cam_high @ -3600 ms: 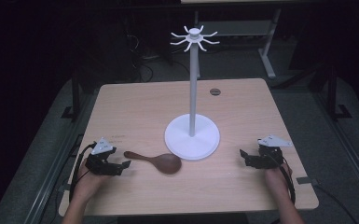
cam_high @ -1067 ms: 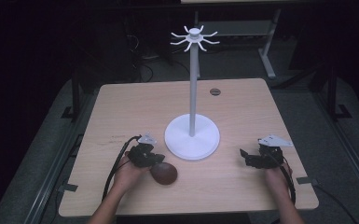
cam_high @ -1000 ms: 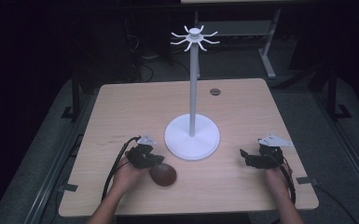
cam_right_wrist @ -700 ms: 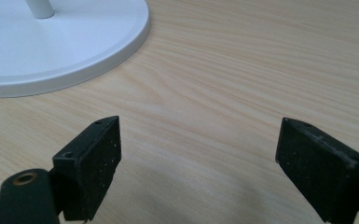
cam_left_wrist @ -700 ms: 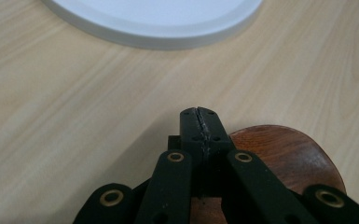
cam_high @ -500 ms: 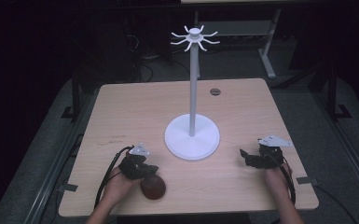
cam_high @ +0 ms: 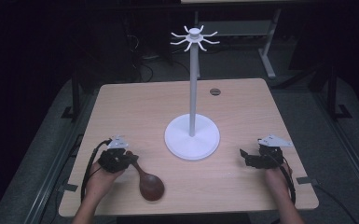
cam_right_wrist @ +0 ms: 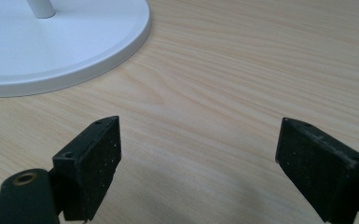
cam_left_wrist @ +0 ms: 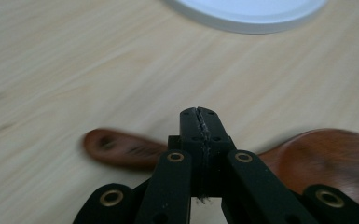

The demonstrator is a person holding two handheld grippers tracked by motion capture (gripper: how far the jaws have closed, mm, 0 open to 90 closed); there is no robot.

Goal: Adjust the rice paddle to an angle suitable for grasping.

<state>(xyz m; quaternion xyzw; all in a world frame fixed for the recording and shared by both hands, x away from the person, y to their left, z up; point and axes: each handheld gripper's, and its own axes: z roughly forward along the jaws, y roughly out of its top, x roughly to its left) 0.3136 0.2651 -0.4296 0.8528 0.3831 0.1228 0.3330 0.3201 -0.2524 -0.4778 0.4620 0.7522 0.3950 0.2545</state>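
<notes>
The wooden spoon [cam_high: 147, 179] lies near the table's [cam_high: 242, 112] front-left edge, its handle clamped between the fully closed jaws of the left gripper [cam_high: 129, 159], so the grasp is judged done while hanging it on the white hook stand [cam_high: 192, 93] remains. The right gripper [cam_high: 245, 156] rests wide open and empty, right of the stand's base. Compared with the earliest frame, the spoon has been drawn from beside the base toward the person, bowl now nearest the edge.

A white hook stand [cam_high: 192, 136] rises from the wooden table [cam_high: 135, 107], beyond and between the two grippers; a round grommet [cam_high: 215, 92] lies farther off.
</notes>
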